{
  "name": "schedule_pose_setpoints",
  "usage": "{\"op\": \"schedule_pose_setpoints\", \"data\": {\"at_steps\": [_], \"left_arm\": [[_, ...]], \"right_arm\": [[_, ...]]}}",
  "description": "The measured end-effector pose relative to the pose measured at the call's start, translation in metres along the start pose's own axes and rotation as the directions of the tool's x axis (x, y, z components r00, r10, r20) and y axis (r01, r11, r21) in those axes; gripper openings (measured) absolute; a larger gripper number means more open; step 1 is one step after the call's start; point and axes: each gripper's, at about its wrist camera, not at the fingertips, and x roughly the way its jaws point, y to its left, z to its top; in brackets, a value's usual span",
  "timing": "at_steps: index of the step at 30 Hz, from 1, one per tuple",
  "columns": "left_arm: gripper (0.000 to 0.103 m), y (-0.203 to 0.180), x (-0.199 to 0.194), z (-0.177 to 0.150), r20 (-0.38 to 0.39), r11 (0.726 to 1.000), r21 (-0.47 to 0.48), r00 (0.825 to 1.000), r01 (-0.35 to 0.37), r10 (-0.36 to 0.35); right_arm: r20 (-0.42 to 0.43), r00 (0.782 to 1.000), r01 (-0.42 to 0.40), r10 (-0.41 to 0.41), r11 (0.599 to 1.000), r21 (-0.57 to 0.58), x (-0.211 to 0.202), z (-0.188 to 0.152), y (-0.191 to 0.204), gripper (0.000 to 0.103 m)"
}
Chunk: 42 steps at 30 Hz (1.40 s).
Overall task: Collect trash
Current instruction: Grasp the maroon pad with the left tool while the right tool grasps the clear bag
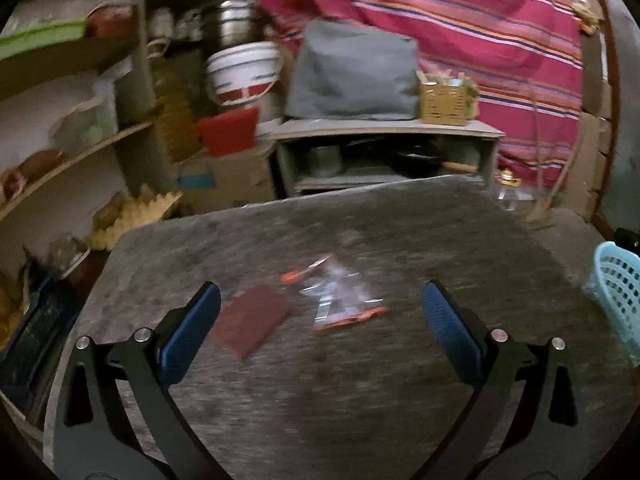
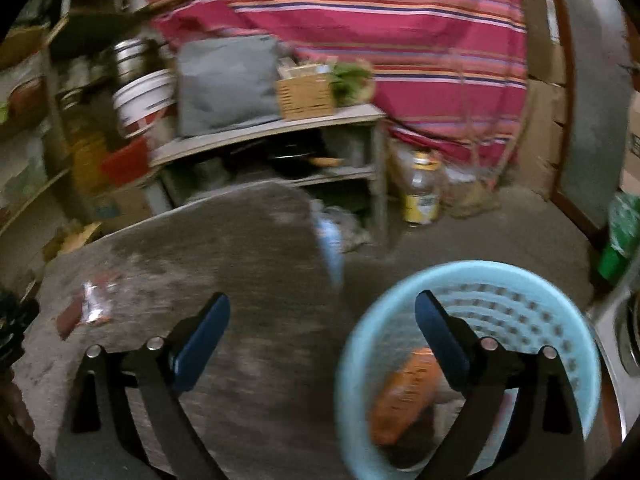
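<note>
On the grey table [image 1: 360,380] lie a dark red flat packet [image 1: 252,320] and a crumpled clear wrapper with orange edges [image 1: 340,300]. My left gripper [image 1: 320,308] hovers over them, open, nothing between its blue pads. In the right wrist view the same wrappers [image 2: 90,306] lie far left on the table [image 2: 240,260]. My right gripper [image 2: 322,320] is open and empty, straddling the table's right edge and the light blue basket [image 2: 472,276]. An orange packet [image 2: 408,396] lies inside the basket.
The blue basket [image 1: 618,292] stands off the table's right side. Behind the table is a low shelf unit [image 1: 384,152] with a grey bag and a wicker box. Cluttered shelves [image 1: 60,152] line the left. A striped red cloth [image 2: 380,40] hangs behind, a jar [image 2: 422,188] on the floor.
</note>
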Motion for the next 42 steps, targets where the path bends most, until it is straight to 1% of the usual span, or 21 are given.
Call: {"op": "schedule_pose_setpoints", "data": {"at_steps": [5,8,11,14,17,20,22,26,28,29,31,32,35,37,40,42], "left_arm": [[0.098,0.042,0.021,-0.010,-0.051,0.999,-0.035,0.998,-0.032,0.030],[0.098,0.058,0.032,-0.016,-0.079,0.998,-0.044,0.996,-0.049,0.046],[0.098,0.073,0.048,-0.019,-0.108,0.997,-0.054,0.993,-0.052,0.046],[0.098,0.079,0.063,-0.020,-0.136,0.998,-0.038,0.990,-0.040,0.035],[0.098,0.082,0.081,-0.021,-0.165,1.000,-0.025,0.986,-0.011,0.007],[0.098,0.082,0.099,-0.022,-0.201,0.999,-0.025,0.979,0.034,-0.038],[0.098,0.078,0.108,-0.021,-0.215,0.999,-0.011,0.975,0.047,-0.048],[0.098,0.071,0.132,-0.023,-0.268,0.997,0.041,0.962,0.059,-0.045],[0.097,0.070,0.140,-0.024,-0.302,0.996,0.040,0.951,0.086,-0.070],[0.095,0.070,0.143,-0.025,-0.318,0.995,0.039,0.945,0.097,-0.080],[0.076,0.070,0.145,-0.026,-0.329,0.989,0.028,0.936,0.145,-0.128],[0.076,0.070,0.145,-0.026,-0.329,0.988,0.026,0.935,0.150,-0.134],[0.073,0.072,0.140,-0.027,-0.319,0.988,0.025,0.938,0.150,-0.134],[0.071,0.078,0.132,-0.028,-0.302,0.992,0.027,0.947,0.126,-0.112],[0.071,0.096,0.107,-0.026,-0.247,0.998,0.007,0.967,0.066,-0.063],[0.071,0.109,0.092,-0.025,-0.211,1.000,-0.011,0.977,0.028,-0.029]], "right_arm": [[-0.045,0.997,-0.062,0.060,0.997,-0.055,0.025,-0.004,0.062,0.095],[-0.070,0.995,-0.073,0.068,0.994,-0.082,0.039,-0.007,0.088,0.096],[-0.100,0.992,-0.082,0.071,0.991,-0.107,0.052,-0.008,0.111,0.096],[-0.113,0.992,-0.071,0.058,0.991,-0.113,0.064,-0.009,0.122,0.096],[-0.127,0.990,-0.068,0.055,0.993,-0.099,0.074,-0.008,0.129,0.097],[-0.139,0.990,-0.055,0.040,0.993,-0.107,0.083,-0.007,0.138,0.097],[-0.145,0.989,-0.045,0.028,0.992,-0.114,0.088,-0.007,0.144,0.098],[-0.152,0.988,-0.027,0.009,0.993,-0.116,0.097,-0.006,0.152,0.098],[-0.150,0.989,-0.023,0.005,0.992,-0.122,0.100,-0.006,0.157,0.098],[-0.148,0.989,-0.024,0.006,0.992,-0.123,0.101,-0.006,0.159,0.098],[-0.148,0.989,-0.031,0.013,0.992,-0.121,0.103,-0.006,0.163,0.098],[-0.150,0.989,-0.034,0.016,0.992,-0.121,0.105,-0.006,0.165,0.098],[-0.165,0.986,-0.056,0.034,0.990,-0.127,0.108,-0.008,0.174,0.098],[-0.184,0.982,-0.070,0.044,0.988,-0.139,0.111,-0.009,0.183,0.098],[-0.175,0.983,-0.093,0.065,0.983,-0.159,0.111,-0.015,0.200,0.098],[-0.176,0.982,-0.104,0.072,0.979,-0.176,0.113,-0.019,0.216,0.098]]}}
